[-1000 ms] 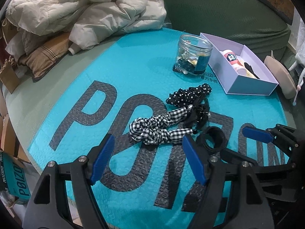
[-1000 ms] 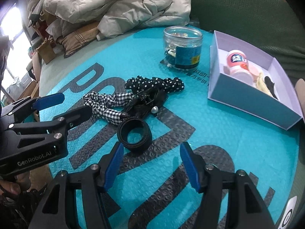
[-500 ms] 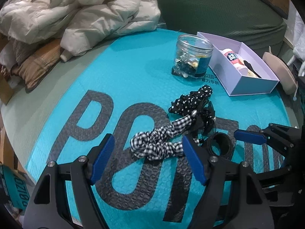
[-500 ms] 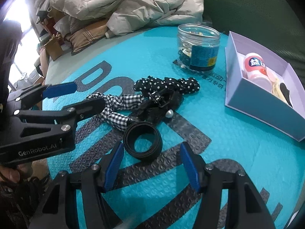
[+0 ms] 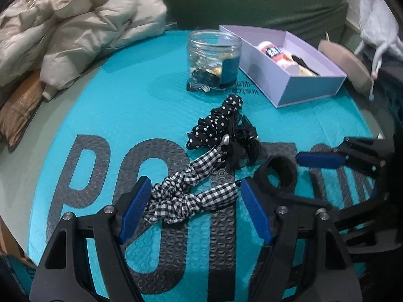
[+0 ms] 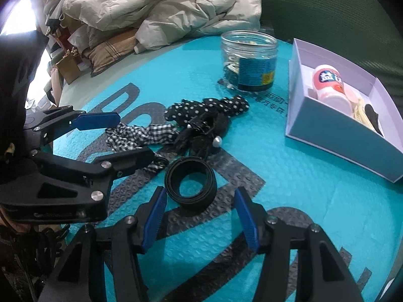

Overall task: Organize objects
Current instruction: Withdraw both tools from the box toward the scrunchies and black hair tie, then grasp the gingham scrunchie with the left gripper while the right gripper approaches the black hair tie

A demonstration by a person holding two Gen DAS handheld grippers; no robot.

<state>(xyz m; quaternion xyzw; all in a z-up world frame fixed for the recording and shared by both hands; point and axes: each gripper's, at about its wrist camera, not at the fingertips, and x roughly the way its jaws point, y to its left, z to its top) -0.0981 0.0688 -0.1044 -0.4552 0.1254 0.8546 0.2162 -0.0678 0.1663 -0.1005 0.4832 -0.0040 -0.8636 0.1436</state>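
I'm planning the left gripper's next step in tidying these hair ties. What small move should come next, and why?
Probably ease the left gripper slightly forward and down, then close on the checked scrunchie. Its open fingers already bracket the scrunchie's near end, which lies loose on the teal mat. The right gripper is likewise open, facing the black band.

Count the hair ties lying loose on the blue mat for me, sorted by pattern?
Gingham scrunchie: 1
Polka-dot scrunchie: 1
Black lace hair tie with a pearl: 1
Plain black elastic band: 1
Total: 4
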